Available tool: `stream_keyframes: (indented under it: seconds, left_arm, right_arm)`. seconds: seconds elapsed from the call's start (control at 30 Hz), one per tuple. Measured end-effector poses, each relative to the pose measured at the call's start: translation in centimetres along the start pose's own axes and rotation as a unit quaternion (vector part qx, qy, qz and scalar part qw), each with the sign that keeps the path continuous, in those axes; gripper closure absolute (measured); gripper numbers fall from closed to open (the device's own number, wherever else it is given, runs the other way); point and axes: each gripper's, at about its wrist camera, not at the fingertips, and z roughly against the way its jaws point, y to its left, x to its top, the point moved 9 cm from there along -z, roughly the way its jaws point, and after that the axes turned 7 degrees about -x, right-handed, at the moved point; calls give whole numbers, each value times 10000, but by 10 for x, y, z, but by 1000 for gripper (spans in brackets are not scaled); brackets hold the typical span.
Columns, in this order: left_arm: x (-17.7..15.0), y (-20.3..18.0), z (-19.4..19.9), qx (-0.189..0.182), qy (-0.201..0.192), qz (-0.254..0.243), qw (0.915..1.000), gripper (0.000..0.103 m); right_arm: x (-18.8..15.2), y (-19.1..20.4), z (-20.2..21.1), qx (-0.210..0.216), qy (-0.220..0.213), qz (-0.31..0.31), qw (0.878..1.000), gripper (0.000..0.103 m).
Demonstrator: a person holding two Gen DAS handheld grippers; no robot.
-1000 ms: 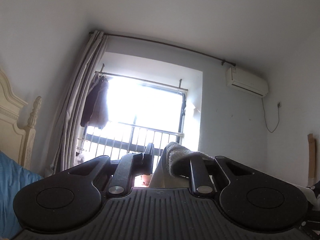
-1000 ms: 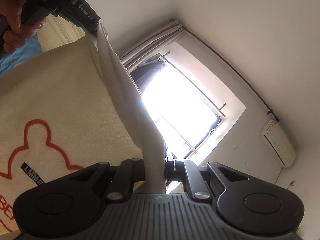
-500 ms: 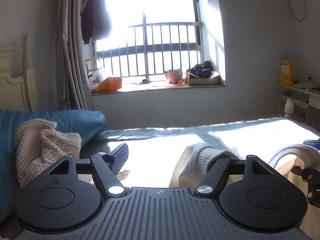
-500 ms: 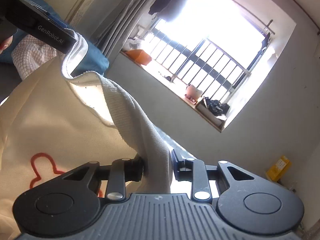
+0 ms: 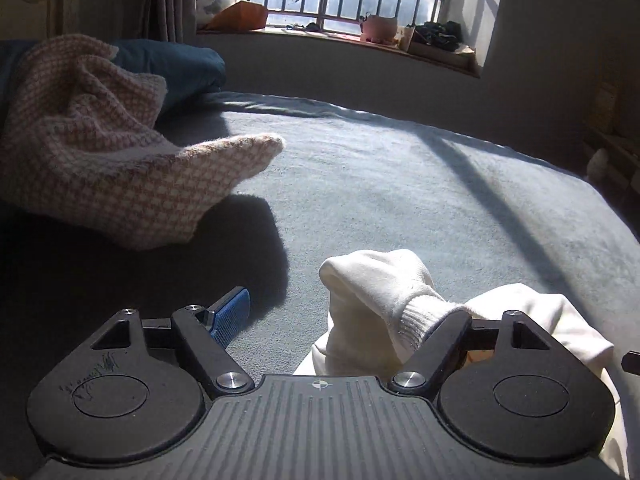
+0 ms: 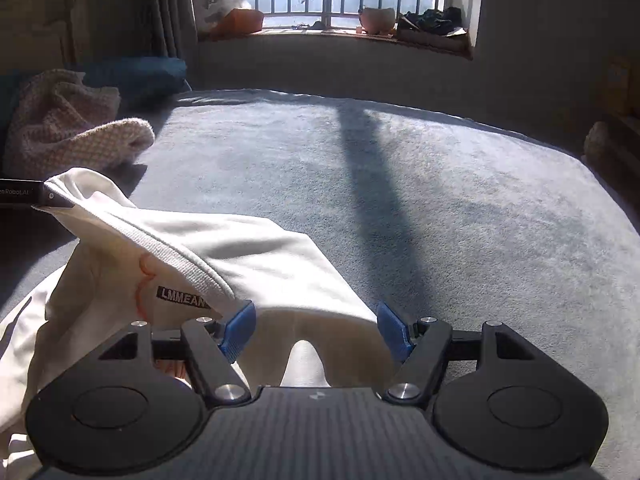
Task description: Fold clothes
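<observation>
A cream sweatshirt (image 6: 240, 256) with an orange outline print and a black "LMMEAN" label lies on the grey bed (image 6: 440, 184). My right gripper (image 6: 316, 326) is open, its blue pads spread over the cloth's edge. My left gripper (image 5: 340, 312) is open; its left blue pad (image 5: 230, 314) is bare, and the sweatshirt's ribbed hem (image 5: 416, 316) drapes over the right finger, hiding its pad. In the right wrist view the left gripper's finger (image 6: 24, 194) touches the hem's far end.
A pink-and-white checked knit garment (image 5: 92, 152) is heaped at the left of the bed beside a blue pillow (image 5: 180, 68). A barred window with a cluttered sill (image 6: 360, 24) stands beyond the bed. Curtains (image 6: 168, 8) hang at the left.
Both grippers have come down from high in the air to the bed. Both have opened, letting the sweatshirt hem settle onto the bed.
</observation>
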Motion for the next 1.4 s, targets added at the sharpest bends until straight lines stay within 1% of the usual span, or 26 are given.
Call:
stream_keyframes:
  seconds: [0.07, 0.17, 0.23, 0.3, 0.33, 0.37, 0.4, 0.43, 0.47, 0.57, 0.6, 0.63, 0.67, 0.7, 0.73, 0.77, 0.8, 0.83, 0.9, 0.97, 1.07, 1.13, 1.2, 1.3, 1.33, 1.4]
  left_arm:
    - [4, 6, 5, -249, 82, 388, 9989, 20]
    - [7, 14, 4, -413, 210, 1147, 9923, 19]
    - [6, 12, -2, -519, 388, 1444, 9874, 19]
    - [2, 8, -11, -644, 602, 1659, 9822, 19]
    - [0, 6, -11, -744, 606, 1825, 9785, 19]
    - [-2, 5, -11, -978, 631, 2042, 9720, 19]
    - [-5, 3, -13, -1249, 707, 2282, 9630, 18]
    - [-11, 0, -16, -1601, 897, 2574, 9487, 17]
    - [-17, -4, -19, -1879, 1090, 2752, 9365, 17]
    - [-34, -15, -20, -2222, 1700, 2540, 9259, 17]
    - [-39, -18, -19, -2291, 1863, 2394, 9249, 16]
    - [-43, -21, -17, -2224, 1921, 2007, 9346, 16]
    - [-48, -25, -12, -2063, 1928, 1438, 9485, 16]
    - [-52, -27, -7, -1907, 1891, 917, 9589, 16]
    - [-57, -26, 0, -1775, 1766, 513, 9668, 16]
    - [-61, -26, 8, -1640, 1638, 108, 9727, 16]
    - [-65, -25, 16, -1559, 1524, -220, 9757, 16]
    - [-71, -22, 27, -1637, 1462, -340, 9750, 16]
    - [-88, -14, 52, -1900, 1410, -432, 9706, 16]
    - [-112, -5, 76, -1991, 1473, -591, 9670, 16]
    - [-155, 7, 110, -1993, 1717, -943, 9601, 16]
    - [-183, 9, 130, -1965, 1909, -1192, 9543, 16]
    - [-208, 8, 147, -1844, 2036, -1558, 9488, 16]
    - [-239, 8, 166, -1715, 2311, -1988, 9368, 16]
    - [-247, 8, 172, -1730, 2422, -2058, 9322, 16]
    - [-256, 8, 182, -1994, 2689, -1924, 9224, 16]
  right_arm:
    - [-8, -21, 11, 392, 91, -902, 9951, 28]
    - [-22, -40, 7, 567, 182, -1742, 9829, 28]
    - [-31, -44, 10, 545, 204, -1978, 9785, 28]
    - [-37, -40, 10, 589, 205, -2079, 9762, 28]
    - [-40, -38, 14, 607, 207, -2082, 9760, 28]
    - [-43, -35, 18, 641, 225, -2079, 9758, 28]
    - [-45, -31, 21, 694, 261, -2072, 9755, 28]
    - [-47, -26, 25, 750, 308, -2058, 9752, 28]
    - [-49, -21, 27, 791, 352, -2032, 9753, 28]
    - [-51, -9, 32, 887, 471, -1874, 9771, 28]
    - [-51, -6, 33, 892, 494, -1814, 9781, 28]
    - [-51, -1, 33, 872, 511, -1721, 9799, 28]
    - [-50, 4, 32, 838, 506, -1615, 9820, 28]
    - [-51, 7, 31, 813, 498, -1531, 9836, 28]
    - [-53, 9, 31, 796, 508, -1460, 9848, 28]
    - [-55, 12, 32, 796, 535, -1408, 9854, 28]
    - [-57, 16, 31, 812, 566, -1379, 9855, 28]
    - [-59, 19, 33, 835, 587, -1348, 9856, 28]
    - [-65, 20, 44, 887, 598, -1279, 9860, 28]
    - [-76, 16, 59, 907, 601, -1190, 9869, 28]
    - [-100, 6, 81, 889, 681, -1161, 9869, 28]
    - [-119, -4, 101, 915, 746, -1277, 9848, 28]
    - [-135, -12, 116, 936, 759, -1406, 9827, 28]
    - [-152, -19, 137, 946, 740, -1607, 9797, 28]
    - [-157, -19, 142, 986, 738, -1684, 9780, 28]
    - [-163, -19, 148, 1039, 739, -1799, 9754, 28]
